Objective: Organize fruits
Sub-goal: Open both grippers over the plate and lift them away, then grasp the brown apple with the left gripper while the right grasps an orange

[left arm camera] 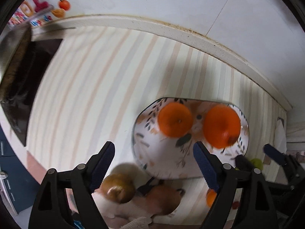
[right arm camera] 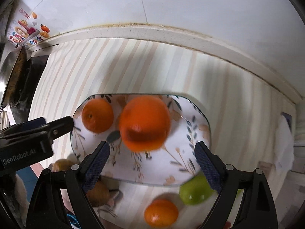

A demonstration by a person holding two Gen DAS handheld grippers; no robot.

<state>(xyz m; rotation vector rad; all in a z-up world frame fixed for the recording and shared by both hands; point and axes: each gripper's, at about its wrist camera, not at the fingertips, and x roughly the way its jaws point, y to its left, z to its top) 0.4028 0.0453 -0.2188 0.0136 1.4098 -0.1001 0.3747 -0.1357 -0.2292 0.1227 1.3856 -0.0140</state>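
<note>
A: Status? Both grippers — left gripper [left arm camera: 154, 164], right gripper [right arm camera: 151, 160] — jaws wide, empty. Two oranges [right arm camera: 144, 123] on plate [right arm camera: 202, 118].

B: Next: third orange [right arm camera: 161, 212] at 6 o'clock, green apple [right arm camera: 196, 189] at 5; needs descent, likely.

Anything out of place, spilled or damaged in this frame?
Nothing spilled or damaged. Two oranges sit on the floral plate; a third orange and a green apple lie loose on the striped cloth, not yet sorted.

two oranges [right arm camera: 97, 117] [right arm camera: 144, 123] side by side on plate [right arm camera: 198, 133] | apple [right arm camera: 194, 189] just before plate
</note>
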